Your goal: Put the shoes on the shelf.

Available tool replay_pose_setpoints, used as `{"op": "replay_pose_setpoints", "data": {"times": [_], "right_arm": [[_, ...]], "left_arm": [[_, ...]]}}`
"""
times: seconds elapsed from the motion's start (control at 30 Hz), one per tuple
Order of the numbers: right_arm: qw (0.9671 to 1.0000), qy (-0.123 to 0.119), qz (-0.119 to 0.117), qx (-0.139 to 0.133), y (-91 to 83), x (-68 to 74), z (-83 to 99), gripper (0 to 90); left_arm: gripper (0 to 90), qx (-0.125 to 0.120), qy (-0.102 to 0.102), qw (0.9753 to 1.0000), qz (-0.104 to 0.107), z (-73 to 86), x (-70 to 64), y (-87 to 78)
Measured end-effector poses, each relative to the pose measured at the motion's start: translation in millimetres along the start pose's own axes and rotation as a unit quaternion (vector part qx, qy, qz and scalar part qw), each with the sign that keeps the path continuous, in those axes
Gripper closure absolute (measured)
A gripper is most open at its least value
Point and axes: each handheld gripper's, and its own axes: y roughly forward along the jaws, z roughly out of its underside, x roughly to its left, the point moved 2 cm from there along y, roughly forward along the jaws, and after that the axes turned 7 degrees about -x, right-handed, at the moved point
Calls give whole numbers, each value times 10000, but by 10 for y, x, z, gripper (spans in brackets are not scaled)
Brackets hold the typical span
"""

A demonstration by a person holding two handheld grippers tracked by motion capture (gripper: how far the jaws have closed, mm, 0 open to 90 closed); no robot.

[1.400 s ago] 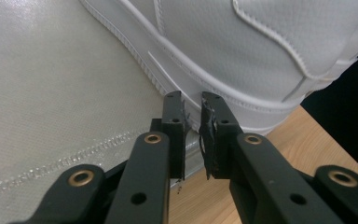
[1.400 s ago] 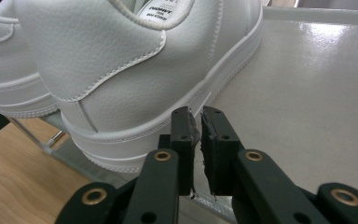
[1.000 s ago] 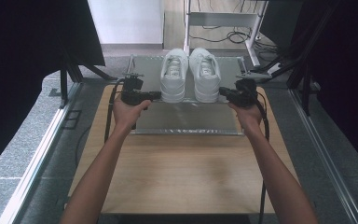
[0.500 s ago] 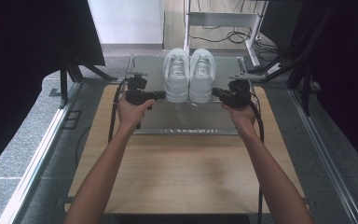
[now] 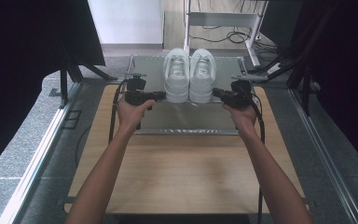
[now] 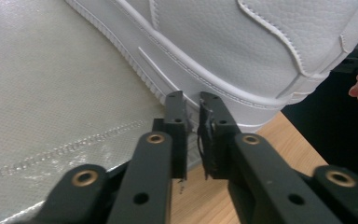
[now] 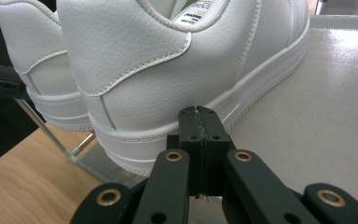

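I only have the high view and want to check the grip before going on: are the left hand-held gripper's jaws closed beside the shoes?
Observer: The left hand-held gripper shows a narrow gap between its jaws, at the tray edge beside the left shoe. I cannot tell whether it pinches the tray.
Operator: And the right one?
Observer: The right hand-held gripper has its jaws pressed together, close to the heel of the right shoe.
Operator: Anything inside that shoe?
Observer: A printed label, too small to read.
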Motion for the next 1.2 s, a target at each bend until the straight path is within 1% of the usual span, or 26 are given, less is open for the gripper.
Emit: {"op": "replay_pose_setpoints", "data": {"times": [0.03,0.07,0.17,0.2,0.23,0.27,0.3,0.33,0.37,0.43,0.5,0.6,0.63,0.67,0.73,0.77,0.8,0.83,0.9,0.97,1.03,1.07,1.1,1.13,1.17,1.2], "right_arm": [[10000,2,-1,-9,-2,-5,2,872],[10000,13,8,-36,-5,-10,5,848],[9999,-11,16,-150,-45,-34,8,796],[9998,-65,9,-205,-65,-38,7,761],[9995,-154,44,-258,-89,-38,6,714],[9995,-154,44,-258,-89,-38,6,714],[9992,-238,100,-305,-115,-36,6,682],[9987,-315,129,-392,-177,-32,9,637],[9987,-315,129,-392,-177,-32,9,637],[9978,-342,166,-537,-284,-20,36,599],[9976,-359,121,-587,-346,-12,73,595],[9973,-403,43,-616,-419,-10,138,591],[9973,-383,-11,-619,-445,-9,160,587],[9972,-389,-43,-631,-468,-9,184,583],[9971,-381,-119,-642,-531,-3,239,568],[9970,-302,-183,-683,-578,2,278,563],[9966,-184,-266,-754,-626,12,324,559],[9963,-165,-333,-778,-674,21,377,555],[9959,-227,-312,-815,-765,45,490,550],[9958,-241,-321,-822,-808,56,546,549],[9957,-296,-293,-830,-928,69,701,541],[9956,-276,-284,-848,-964,73,747,540],[9956,-276,-284,-848,-964,73,747,540],[9957,-254,-286,-844,-1030,76,839,535],[9957,-254,-286,-844,-1030,76,839,535],[9961,-304,-236,-794,-1083,79,941,529]], "left_arm": [[740,0,0,10000,0,0,0,0],[694,-58,37,9999,-94,14,16,-10],[539,-336,-216,9992,96,19,61,-93],[516,-391,-207,9990,73,20,64,-128],[501,-420,-173,9989,74,22,65,-163],[490,-420,-173,9989,74,22,65,-163],[490,-479,-135,9987,71,30,64,-205],[468,-510,-41,9987,60,55,52,-260],[457,-510,-41,9987,60,55,52,-260],[427,-488,197,9986,-28,125,23,-324],[406,-463,399,9980,-139,184,-12,-355],[391,-468,533,9975,-68,275,-64,-401],[383,-468,533,9975,-68,275,-64,-401],[378,-462,612,9971,25,341,-96,-436],[365,-470,615,9969,152,413,-125,-482],[365,-470,615,9969,152,413,-125,-482],[364,-456,675,9964,225,494,-153,-532],[362,-445,708,9962,249,537,-167,-550],[360,-373,794,9957,293,630,-189,-589],[357,-379,807,9955,306,677,-194,-614],[357,-377,782,9956,343,829,-195,-684],[357,-377,782,9956,343,829,-195,-684],[357,-361,762,9959,342,880,-195,-698],[356,-226,786,9960,358,985,-193,-714],[356,-226,786,9960,358,985,-193,-714],[356,-171,731,9964,384,1092,-188,-737]]}}
